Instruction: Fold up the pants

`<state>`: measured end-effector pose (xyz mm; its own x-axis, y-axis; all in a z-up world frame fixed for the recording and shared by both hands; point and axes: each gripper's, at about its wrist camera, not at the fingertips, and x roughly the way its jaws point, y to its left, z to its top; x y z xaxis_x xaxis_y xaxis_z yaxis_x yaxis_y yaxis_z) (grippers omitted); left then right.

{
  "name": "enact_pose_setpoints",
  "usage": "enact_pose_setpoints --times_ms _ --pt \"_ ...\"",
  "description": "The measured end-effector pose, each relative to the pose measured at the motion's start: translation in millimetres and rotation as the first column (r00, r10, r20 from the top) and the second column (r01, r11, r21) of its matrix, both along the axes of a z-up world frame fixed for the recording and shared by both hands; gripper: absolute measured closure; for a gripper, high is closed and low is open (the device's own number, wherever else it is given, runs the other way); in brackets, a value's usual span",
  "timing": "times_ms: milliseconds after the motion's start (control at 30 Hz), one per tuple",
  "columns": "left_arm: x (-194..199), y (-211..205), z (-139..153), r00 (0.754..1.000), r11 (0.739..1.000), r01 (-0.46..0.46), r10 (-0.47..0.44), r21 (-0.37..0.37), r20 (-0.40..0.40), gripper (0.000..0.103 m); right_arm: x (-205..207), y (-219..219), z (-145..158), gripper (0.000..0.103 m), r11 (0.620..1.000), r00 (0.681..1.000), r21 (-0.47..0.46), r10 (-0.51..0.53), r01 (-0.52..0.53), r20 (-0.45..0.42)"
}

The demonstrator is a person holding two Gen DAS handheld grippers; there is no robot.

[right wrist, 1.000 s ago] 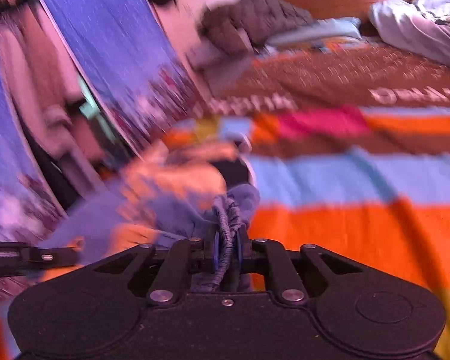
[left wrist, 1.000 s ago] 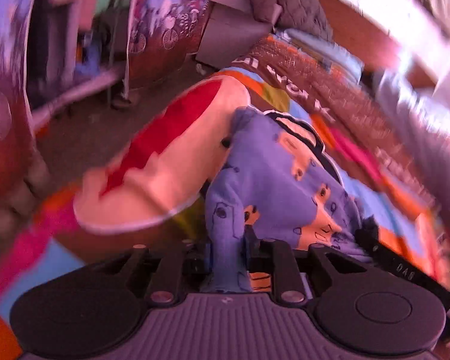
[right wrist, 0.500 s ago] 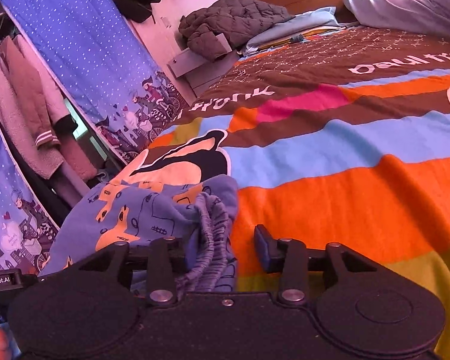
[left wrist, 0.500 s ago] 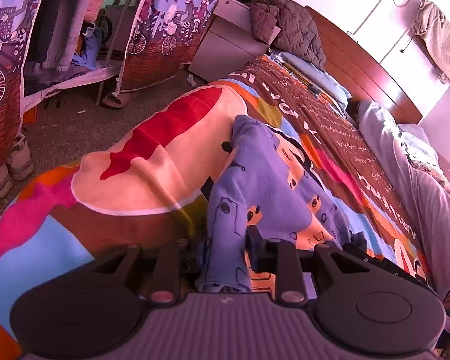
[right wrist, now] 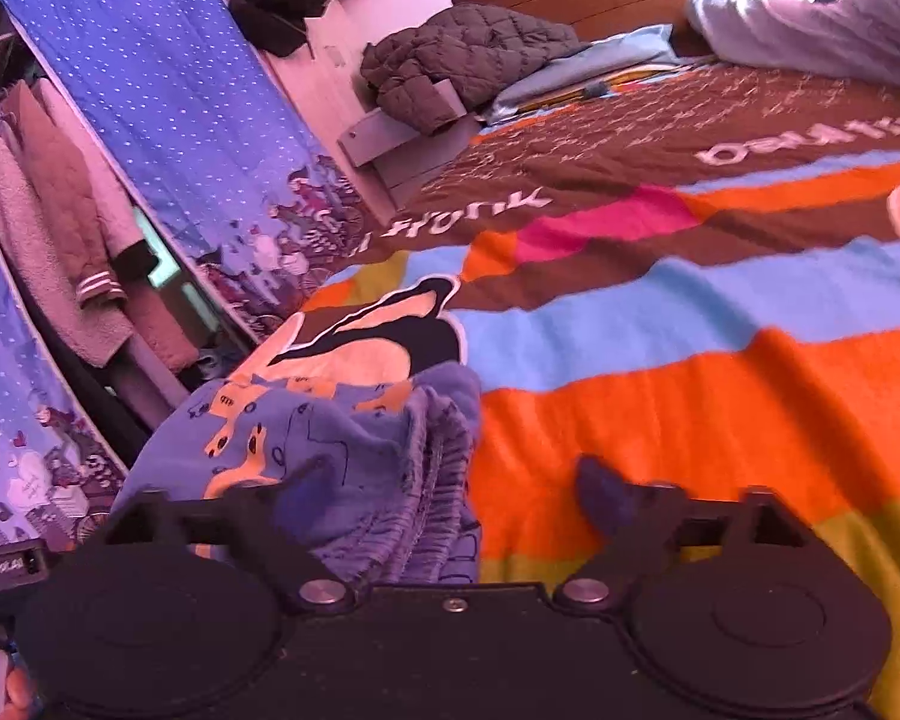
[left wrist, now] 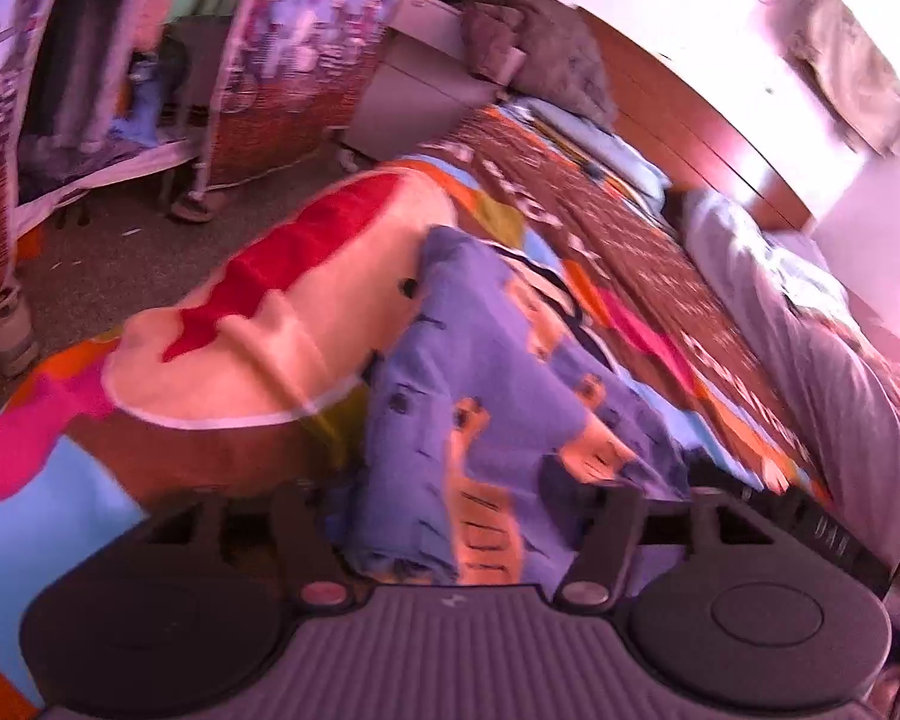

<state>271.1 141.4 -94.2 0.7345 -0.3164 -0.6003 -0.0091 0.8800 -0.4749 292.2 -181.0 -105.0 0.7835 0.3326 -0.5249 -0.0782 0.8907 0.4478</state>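
Note:
Blue pants (left wrist: 486, 396) with orange cartoon prints lie folded on the striped bedspread (left wrist: 258, 312). In the left wrist view their near edge sits between the spread fingers of my left gripper (left wrist: 456, 516). Its jaws are opening and the pads stand clear of the cloth. In the right wrist view the gathered elastic waistband (right wrist: 438, 480) lies near the left finger of my right gripper (right wrist: 450, 498). Those jaws are opening too, with nothing pressed. The right finger (right wrist: 600, 492) hovers over bare orange bedspread (right wrist: 660, 408).
A wooden headboard (left wrist: 690, 120), a quilted jacket (right wrist: 462, 66) on a grey nightstand (right wrist: 402, 138) and a pale duvet (left wrist: 810, 348) lie at the far end. Printed blue curtains (right wrist: 168, 120), hanging clothes (right wrist: 48, 228) and shoes (left wrist: 6, 330) on the floor flank the bed's left side.
Both grippers went from shut on the pants' edge to wide apart, letting the cloth go. The pants have settled onto the bedspread. Neither hand has shifted much.

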Motion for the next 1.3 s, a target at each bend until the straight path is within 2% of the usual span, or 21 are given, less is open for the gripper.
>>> enact_pose_setpoints --times_ms 67,167,233,300,400,567,667,767,867,967,1133,1300 --pt "-0.2 -5.3 4.2 0.998 0.998 0.056 -0.056 0.018 0.0 0.007 -4.5 -0.8 12.8 0.005 0.999 0.999 -0.003 -0.037 0.037 -0.035" --pt "-3.8 -20.6 15.6 0.997 0.989 0.074 -0.074 0.13 -0.009 0.004 -8.4 -4.7 35.2 0.002 0.999 0.995 0.007 -0.05 0.051 -0.087" --pt "-11.1 -30.5 26.5 0.997 0.981 0.075 -0.079 0.179 0.014 0.004 -13.4 -6.5 49.7 0.001 0.999 0.996 -0.001 -0.045 0.045 -0.076" --pt "-21.8 -33.2 37.5 0.996 0.984 0.064 -0.073 0.166 0.048 0.001 -19.8 -7.7 62.2 0.001 0.999 0.997 -0.023 -0.039 0.038 -0.059" --pt "-39.7 -31.9 53.4 0.997 0.99 0.008 -0.018 0.138 0.078 0.001 -35.2 -11.3 77.2 0.001 0.998 0.998 -0.041 -0.05 0.049 -0.033" --pt "-73.8 -35.0 80.6 0.991 0.98 -0.077 0.056 0.183 0.12 0.001 -81.7 -18.2 93.0 0.001 0.996 0.995 -0.021 -0.085 0.086 0.045" --pt "-94.8 -47.0 98.4 0.986 0.957 -0.091 0.047 0.275 0.161 0.0 -110.6 -16.3 99.0 0.001 0.995 0.993 -0.049 -0.079 0.084 0.091" --pt "-116.3 -62.4 113.5 0.976 0.923 -0.103 0.023 0.37 0.216 0.0 -138.5 -16.2 105.5 0.001 0.993 0.986 -0.079 -0.078 0.091 0.147" --pt "-137.3 -73.3 124.9 0.968 0.902 -0.111 0.004 0.417 0.25 0.0 -162.9 -16.7 113.8 0.001 0.99 0.978 -0.108 -0.068 0.091 0.195" --pt "-155.9 -79.9 131.4 0.96 0.897 -0.139 0.018 0.419 0.28 0.0 -183.8 -19.6 120.7 0.001 0.987 0.969 -0.122 -0.07 0.101 0.237" --pt "-176.8 -86.0 135.0 0.949 0.906 -0.161 0.033 0.391 0.313 0.0 -212.0 -25.3 130.5 0.001 0.979 0.955 -0.172 -0.056 0.111 0.292" --pt "-190.3 -89.1 134.1 0.952 0.913 -0.158 0.04 0.376 0.304 0.0 -227.6 -30.0 132.8 0.001 0.97 0.948 -0.213 -0.046 0.118 0.315"
